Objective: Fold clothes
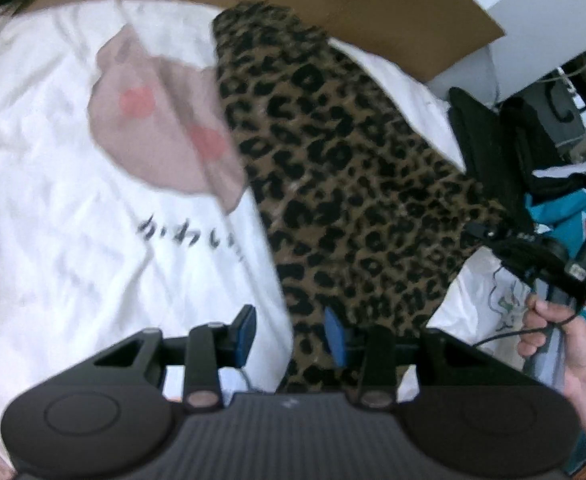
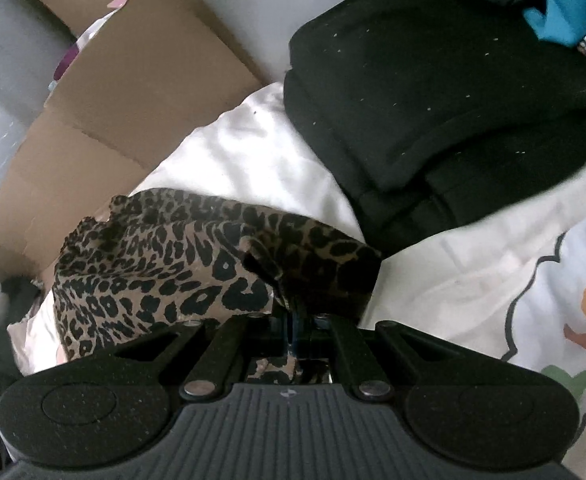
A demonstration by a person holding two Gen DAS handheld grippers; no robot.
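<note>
White bedding (image 1: 45, 240) is lying under everything, with flat brown cardboard (image 2: 133, 80) behind it and a folded black pile (image 2: 453, 100) sitting off to the right side. On top of the bedding a white shirt (image 1: 73, 152) with a pink picture is spreading wide. Across it the long leopard cloth (image 1: 333, 160) is stretching from the far edge down toward you.

Your right hand-held gripper (image 2: 293, 320) is pinching one corner of the leopard cloth with its jaws fully together. Your left hand-held gripper (image 1: 289, 336) is standing partly open around the near edge of that cloth; I cannot tell if it is pressing on it.

You are probably lifting the cloth to straighten it. Keep the right pinch tight. Close the left one on the edge before you pull. Pull both corners apart gently so the cloth is hanging flat, and keep it clear of the white shirt below.
</note>
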